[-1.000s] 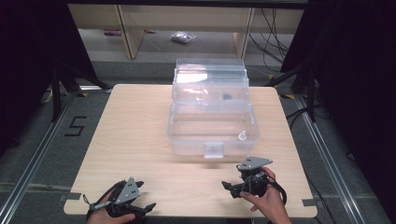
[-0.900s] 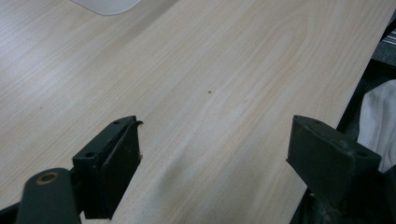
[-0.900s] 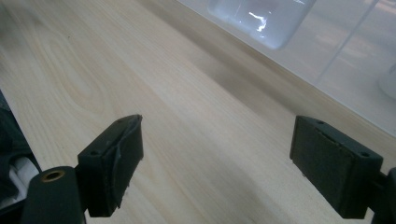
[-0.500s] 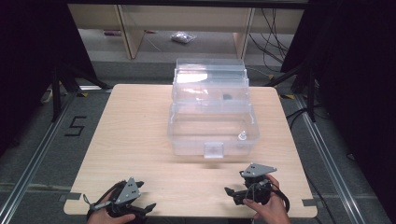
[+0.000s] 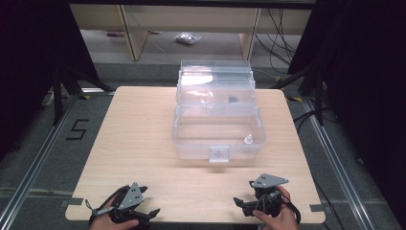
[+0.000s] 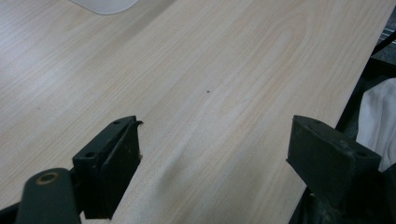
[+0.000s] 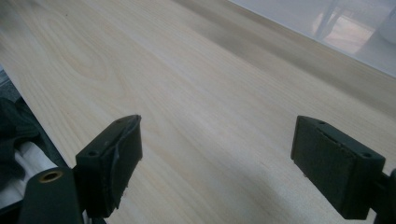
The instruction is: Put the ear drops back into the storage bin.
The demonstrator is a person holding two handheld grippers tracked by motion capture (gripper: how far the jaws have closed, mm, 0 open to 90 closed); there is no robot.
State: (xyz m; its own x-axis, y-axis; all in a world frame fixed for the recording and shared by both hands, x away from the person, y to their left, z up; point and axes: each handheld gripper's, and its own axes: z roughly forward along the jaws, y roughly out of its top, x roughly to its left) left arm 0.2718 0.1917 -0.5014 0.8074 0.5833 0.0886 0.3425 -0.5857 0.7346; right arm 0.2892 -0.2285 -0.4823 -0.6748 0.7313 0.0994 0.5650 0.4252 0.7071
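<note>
A clear plastic box (image 5: 218, 117), lid raised, sits at the middle of the pale wood-grain table (image 5: 139, 134), toward its far edge. Bare tabletop lies on either side. At the near edge, the left gripper (image 5: 143, 218) and right gripper (image 5: 243, 205) rest wide open, holding nothing.

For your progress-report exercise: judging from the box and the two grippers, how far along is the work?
Done: the clear box stands open, a small white item inside. In hand: nothing; left gripper and right gripper are open, empty, at the table's near edge. What remains cannot be told.
</note>
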